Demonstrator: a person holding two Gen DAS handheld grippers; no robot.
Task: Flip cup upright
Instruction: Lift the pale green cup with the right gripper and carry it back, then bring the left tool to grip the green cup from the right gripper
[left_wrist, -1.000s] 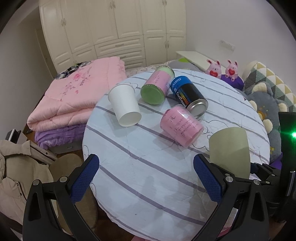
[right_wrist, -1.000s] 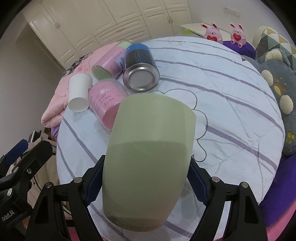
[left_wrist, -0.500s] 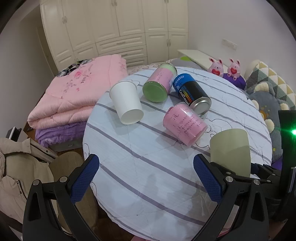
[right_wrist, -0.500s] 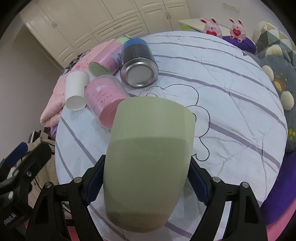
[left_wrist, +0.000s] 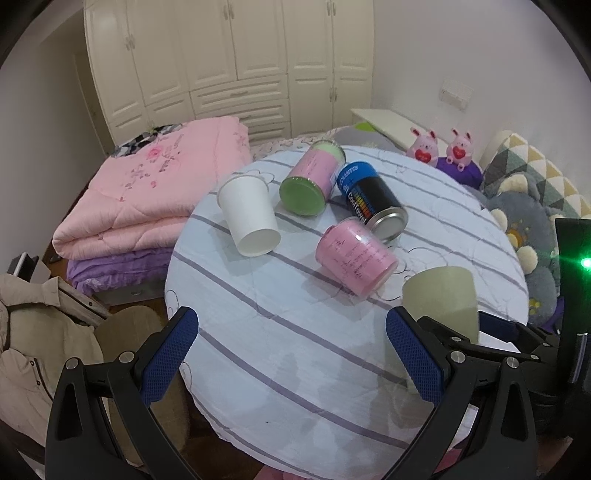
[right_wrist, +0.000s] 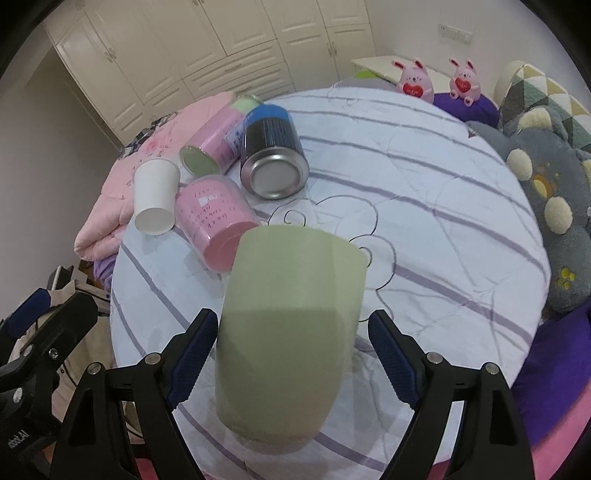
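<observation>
Right wrist view: right tongs (right_wrist: 291, 358) are standing open around the green cup (right_wrist: 291, 325), lower centre; left tongs (left_wrist: 291, 358) are hanging open, empty. Advisable: withdrawing straight back, avoiding rim contact.

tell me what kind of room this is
Most likely a bedroom at home. A built-in cream wardrobe lines the back wall, folded quilts are stacked beside the cloth-covered round table, and plush toys and cushions sit along the right.

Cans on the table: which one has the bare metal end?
The black can with the blue top; its silver base faces the right gripper. The two pink ones show coloured ends.
</observation>
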